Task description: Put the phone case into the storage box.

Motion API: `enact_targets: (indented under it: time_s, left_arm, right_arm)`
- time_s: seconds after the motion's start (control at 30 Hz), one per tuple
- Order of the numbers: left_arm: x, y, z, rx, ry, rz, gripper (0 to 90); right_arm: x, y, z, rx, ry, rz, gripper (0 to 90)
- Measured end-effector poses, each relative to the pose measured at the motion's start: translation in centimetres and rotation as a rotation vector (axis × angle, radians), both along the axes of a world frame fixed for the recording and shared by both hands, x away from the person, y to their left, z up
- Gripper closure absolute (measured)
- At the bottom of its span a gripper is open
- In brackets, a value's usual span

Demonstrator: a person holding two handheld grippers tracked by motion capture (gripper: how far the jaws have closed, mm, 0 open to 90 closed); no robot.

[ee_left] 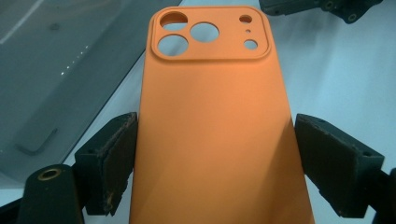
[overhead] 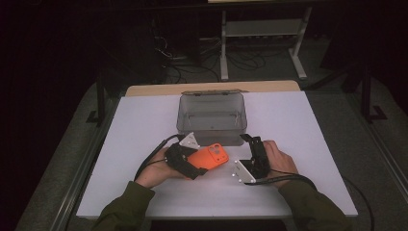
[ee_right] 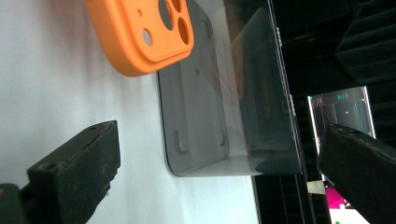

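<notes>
Orange phone case (ee_left: 215, 126) sits clamped between the left gripper (overhead: 192, 161) jaws, just in front of the clear bin (overhead: 212, 115), not yet inside; right gripper (overhead: 254, 154) waits beside it, jaws spread wide, holding nothing

Left tongs (overhead: 208, 159) point toward 2 o'clock, jaws clamped on something; right tongs (overhead: 251, 139) point toward 11 o'clock, jaws spread wide
</notes>
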State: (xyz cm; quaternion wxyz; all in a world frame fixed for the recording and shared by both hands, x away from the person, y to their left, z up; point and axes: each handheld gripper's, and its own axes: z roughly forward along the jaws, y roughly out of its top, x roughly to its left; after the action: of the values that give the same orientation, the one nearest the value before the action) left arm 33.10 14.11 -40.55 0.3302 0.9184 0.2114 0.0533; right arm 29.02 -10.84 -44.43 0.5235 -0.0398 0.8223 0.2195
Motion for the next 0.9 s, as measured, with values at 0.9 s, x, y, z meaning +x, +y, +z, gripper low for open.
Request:
enact_targets:
  time_s: [0.9]
  left_arm:
    - [0.1, 0.1, 0.4, -0.015, -0.001, 0.012, 16.0]
  right_arm:
    - [-0.8, 1.9, -0.3, -0.030, -0.048, 0.057, 0.0]
